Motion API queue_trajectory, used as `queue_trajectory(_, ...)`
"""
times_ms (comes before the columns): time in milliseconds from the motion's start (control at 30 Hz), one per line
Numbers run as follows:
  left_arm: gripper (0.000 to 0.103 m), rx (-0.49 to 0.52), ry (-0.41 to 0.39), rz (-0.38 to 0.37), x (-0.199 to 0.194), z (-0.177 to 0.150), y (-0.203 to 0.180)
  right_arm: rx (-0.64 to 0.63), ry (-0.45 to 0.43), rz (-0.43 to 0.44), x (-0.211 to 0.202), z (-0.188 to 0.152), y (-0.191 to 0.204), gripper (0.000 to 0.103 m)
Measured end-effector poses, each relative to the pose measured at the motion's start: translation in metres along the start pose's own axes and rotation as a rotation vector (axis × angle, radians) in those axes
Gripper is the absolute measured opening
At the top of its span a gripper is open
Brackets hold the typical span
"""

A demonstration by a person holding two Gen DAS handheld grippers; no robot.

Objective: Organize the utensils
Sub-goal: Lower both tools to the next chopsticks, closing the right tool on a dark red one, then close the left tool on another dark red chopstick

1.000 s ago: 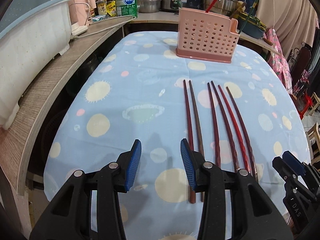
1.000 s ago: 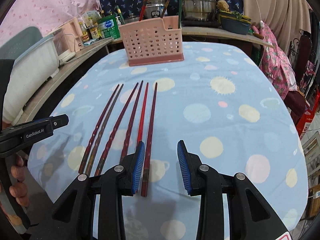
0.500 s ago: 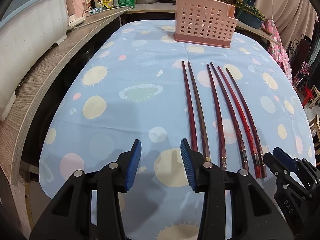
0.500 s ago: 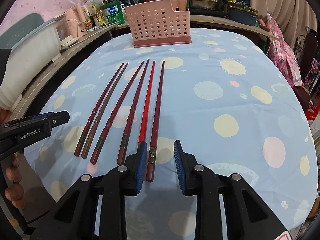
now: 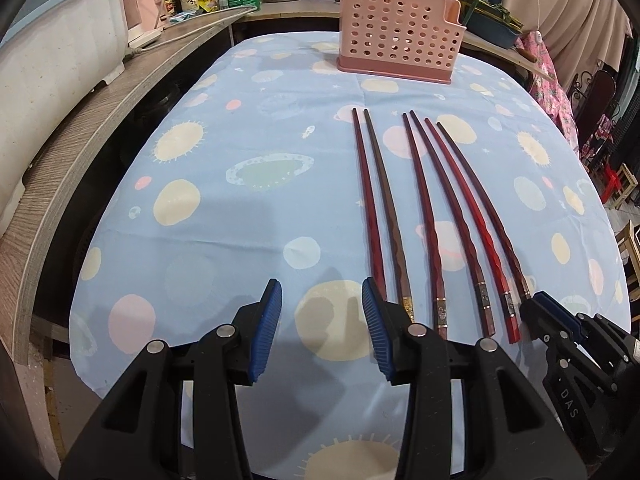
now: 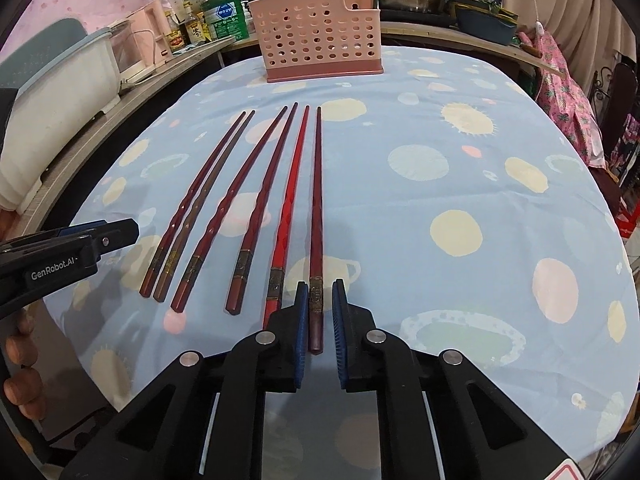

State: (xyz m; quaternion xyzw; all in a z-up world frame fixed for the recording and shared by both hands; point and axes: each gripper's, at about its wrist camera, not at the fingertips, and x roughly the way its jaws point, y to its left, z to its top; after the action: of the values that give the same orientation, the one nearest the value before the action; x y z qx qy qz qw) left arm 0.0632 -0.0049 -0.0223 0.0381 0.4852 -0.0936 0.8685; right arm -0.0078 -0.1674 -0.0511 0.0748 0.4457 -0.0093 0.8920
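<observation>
Both tongs open; right tongs (image 6: 320, 312) straddle chopstick (image 6: 317, 208).

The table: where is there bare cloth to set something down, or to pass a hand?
Bare cloth lies left of the leftmost chopstick, up to the wooden counter, and right of the rightmost chopstick toward the table's right edge. It is crowded in the middle, where six chopsticks lie side by side before the pink basket.
</observation>
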Motion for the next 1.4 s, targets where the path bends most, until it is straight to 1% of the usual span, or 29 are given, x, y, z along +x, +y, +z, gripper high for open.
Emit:
queue_trajectory(67, 0.043, 0.006, 0.002, -0.007, 0.000, -0.001, -0.002, 0.003, -0.001, -0.001, -0.001, -0.001, -0.001, 0.009)
queue_trajectory(100, 0.047, 0.008, 0.001, -0.009, 0.000, -0.002, -0.003, 0.006, -0.001, 0.001, -0.001, -0.001, -0.001, 0.009)
queue_trajectory(133, 0.048, 0.011, 0.000, -0.013, 0.000, -0.003, -0.005, 0.009, -0.001, 0.002, -0.001, -0.001, -0.002, 0.008)
queue_trajectory(267, 0.049, 0.022, 0.010, -0.026, 0.003, -0.005, -0.011, 0.012, -0.001, 0.004, 0.000, -0.001, -0.003, 0.007)
queue_trajectory(667, 0.049, 0.037, 0.052, -0.019, 0.017, -0.015, -0.014, 0.012, -0.001, 0.004, -0.001, -0.001, -0.003, 0.007)
queue_trajectory(900, 0.048, 0.047, 0.039, -0.006, 0.017, -0.016, -0.015, 0.010, -0.001, 0.003, -0.001, -0.001, -0.003, 0.007)
queue_trajectory(967, 0.044, 0.047, 0.038, -0.008, 0.017, -0.017, -0.014, 0.009, -0.001, 0.002, -0.001, -0.001, -0.003, 0.007)
queue_trajectory(1067, 0.032, 0.042, 0.038, -0.016, 0.016, -0.016, -0.012, 0.009, -0.002, 0.002, -0.001, -0.001, -0.002, 0.007)
queue_trajectory(1133, 0.021, 0.038, 0.041, -0.026, 0.015, -0.015, -0.011, 0.007, -0.001, 0.002, -0.001, -0.001, -0.003, 0.007)
queue_trajectory(1200, 0.015, 0.034, 0.045, -0.034, 0.015, -0.015, -0.010, 0.007, -0.001, 0.002, -0.001, -0.001, -0.003, 0.007)
queue_trajectory(1333, 0.007, 0.031, 0.054, -0.055, 0.015, -0.015, -0.009, 0.007, -0.001, 0.003, -0.001, -0.002, -0.002, 0.007)
queue_trajectory(1400, 0.007, 0.032, 0.058, -0.059, 0.015, -0.015, -0.009, 0.006, 0.001, 0.004, -0.001, -0.001, -0.003, 0.007)
